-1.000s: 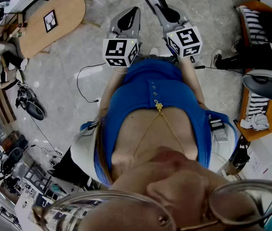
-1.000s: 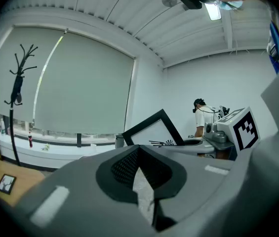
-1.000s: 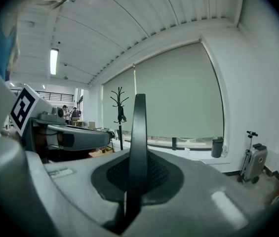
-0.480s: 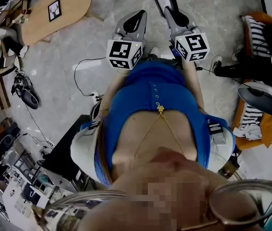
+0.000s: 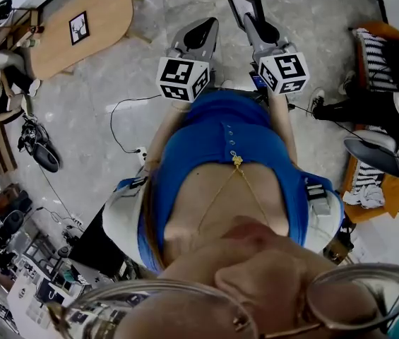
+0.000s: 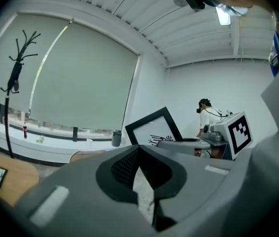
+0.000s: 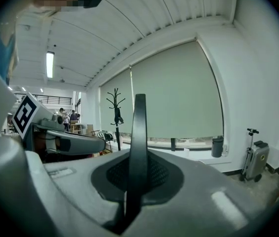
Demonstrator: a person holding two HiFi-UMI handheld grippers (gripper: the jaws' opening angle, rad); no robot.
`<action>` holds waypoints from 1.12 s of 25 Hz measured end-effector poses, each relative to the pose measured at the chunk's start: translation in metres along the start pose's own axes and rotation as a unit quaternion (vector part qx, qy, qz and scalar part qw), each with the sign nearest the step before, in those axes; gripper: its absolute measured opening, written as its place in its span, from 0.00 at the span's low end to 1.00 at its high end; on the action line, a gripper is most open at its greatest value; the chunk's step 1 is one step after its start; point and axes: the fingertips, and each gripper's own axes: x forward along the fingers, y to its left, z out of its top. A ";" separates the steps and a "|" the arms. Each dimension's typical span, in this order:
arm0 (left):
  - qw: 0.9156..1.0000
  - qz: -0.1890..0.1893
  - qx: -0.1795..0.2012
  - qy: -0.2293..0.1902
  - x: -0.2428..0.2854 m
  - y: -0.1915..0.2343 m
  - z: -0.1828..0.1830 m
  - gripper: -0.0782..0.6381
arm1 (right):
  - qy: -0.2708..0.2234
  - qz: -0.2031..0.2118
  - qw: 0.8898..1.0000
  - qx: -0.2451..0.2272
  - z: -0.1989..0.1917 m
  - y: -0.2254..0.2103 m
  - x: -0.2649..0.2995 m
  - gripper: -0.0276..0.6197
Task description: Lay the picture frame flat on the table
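Away from the worktop (image 5: 107,13), my right hand-held gripper (image 5: 251,22) pinches the picture frame (image 5: 242,6) by its edge for carrying. My left hand-held gripper (image 5: 203,30) is pressed together, empty.

- We see soft, even daylight coming through the blinds (image 7: 179,98), with a ceiling strip lamp (image 7: 50,64) glowing as well.
- Shadows on the floor (image 5: 79,140) are faint.
- Every view bows strongly; the gripper views have black corners.
- Close up, the left gripper (image 6: 139,149) and right gripper (image 7: 138,154) look soft, and the picture frame (image 7: 139,117) is a dark silhouette.
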 end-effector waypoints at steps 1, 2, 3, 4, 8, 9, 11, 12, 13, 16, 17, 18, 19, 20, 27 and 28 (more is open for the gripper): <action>1.000 -0.003 0.001 0.000 0.005 0.006 0.002 0.11 | 0.002 0.000 1.000 -0.003 0.000 -0.002 0.007 0.05; 1.000 -0.006 0.001 0.000 0.010 0.011 0.003 0.11 | 0.003 0.000 1.000 -0.006 0.001 -0.004 0.014 0.05; 1.000 -0.009 0.001 0.000 0.015 0.017 0.005 0.11 | 0.004 -0.001 1.000 -0.009 0.002 -0.006 0.021 0.05; 1.000 -0.013 0.001 0.000 0.019 0.023 0.007 0.11 | 0.005 -0.001 1.000 -0.010 0.003 -0.008 0.028 0.05; 0.999 -0.034 -0.006 -0.002 0.039 0.051 0.018 0.11 | 0.007 -0.004 1.000 -0.015 0.011 -0.016 0.062 0.05; 0.999 -0.039 -0.009 -0.002 0.044 0.059 0.020 0.11 | 0.006 -0.004 1.000 -0.016 0.013 -0.017 0.071 0.05; 0.999 -0.044 -0.009 0.001 0.051 0.075 0.023 0.11 | 0.007 -0.005 1.000 -0.016 0.016 -0.019 0.090 0.05; 0.999 -0.045 -0.007 0.003 0.054 0.083 0.025 0.11 | 0.009 -0.006 1.000 -0.016 0.017 -0.019 0.099 0.05; 0.999 -0.047 -0.005 0.005 0.056 0.090 0.028 0.11 | 0.010 -0.008 1.000 -0.017 0.019 -0.019 0.108 0.05; 0.999 -0.053 -0.001 0.009 0.061 0.112 0.034 0.11 | 0.011 -0.013 1.000 -0.018 0.024 -0.016 0.129 0.05; 0.998 -0.055 0.000 0.012 0.062 0.120 0.034 0.11 | 0.010 -0.015 1.000 -0.018 0.024 -0.015 0.136 0.05; 0.998 -0.057 0.002 0.014 0.063 0.127 0.034 0.11 | 0.011 -0.017 1.000 -0.017 0.024 -0.013 0.142 0.05; 0.998 -0.059 0.003 0.015 0.064 0.134 0.034 0.11 | 0.011 -0.019 1.000 -0.018 0.024 -0.011 0.148 0.05; 0.998 -0.061 0.004 0.016 0.065 0.141 0.034 0.11 | 0.012 -0.021 1.000 -0.020 0.023 -0.010 0.154 0.05; 0.998 -0.063 0.004 0.020 0.068 0.170 0.041 0.11 | 0.028 -0.020 0.999 -0.029 0.027 -0.003 0.182 0.05; 0.998 -0.061 0.003 0.021 0.068 0.173 0.041 0.11 | 0.029 -0.018 0.999 -0.029 0.027 -0.002 0.185 0.05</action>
